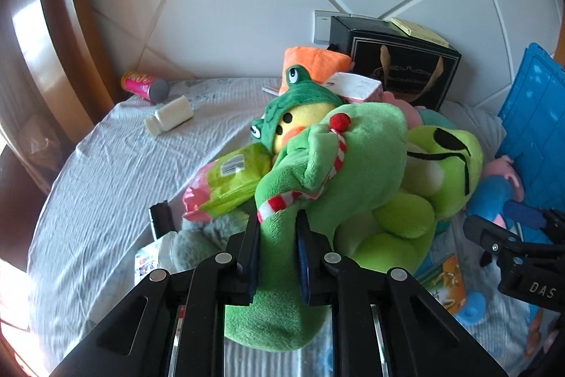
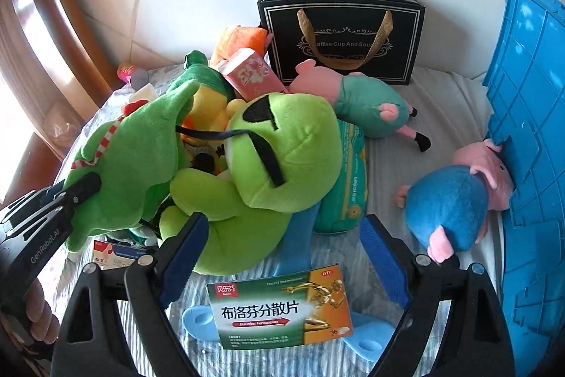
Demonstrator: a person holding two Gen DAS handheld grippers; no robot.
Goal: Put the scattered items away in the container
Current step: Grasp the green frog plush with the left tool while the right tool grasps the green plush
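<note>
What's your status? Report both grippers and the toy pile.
Left gripper shut on green scarfed plush. Right gripper open, empty, above medicine box. Sunglasses frog leans against the held plush.

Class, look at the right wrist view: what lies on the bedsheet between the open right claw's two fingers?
A green and orange medicine box lies there on a light blue plastic piece, between the right claw fingers.

We see open bed sheet [image 1: 106, 165] at left; a plush pile [image 2: 275, 143] blocks the middle, a blue crate [image 2: 529, 115] walls the right.
</note>
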